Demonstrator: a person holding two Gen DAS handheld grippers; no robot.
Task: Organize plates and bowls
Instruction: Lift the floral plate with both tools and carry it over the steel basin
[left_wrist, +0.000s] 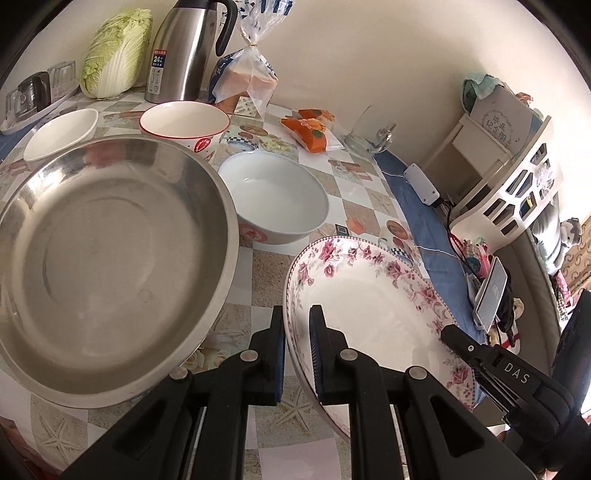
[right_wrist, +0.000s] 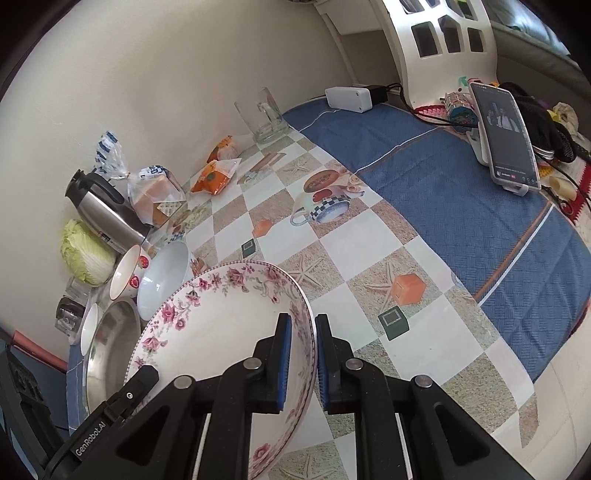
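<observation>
I'm working in someone's home, at a dining table (right_wrist: 332, 266) with a checked printed cloth. Cabbage (left_wrist: 116, 55), a thermos jug (left_wrist: 184, 51) and bagged bread (left_wrist: 245, 79) stand against the wall, and a sofa (left_wrist: 532, 266) sits beside it.

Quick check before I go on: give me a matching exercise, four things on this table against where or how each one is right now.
Things:
1. floral plate
2. steel basin
3. phone
4. cabbage

States:
A. propped on a stand over the blue cloth
B. against the wall, beside the steel flask
C. gripped at opposite rims by both grippers
D. on the table, untouched

Pairs: 1-C, 2-D, 3-A, 4-B
</observation>
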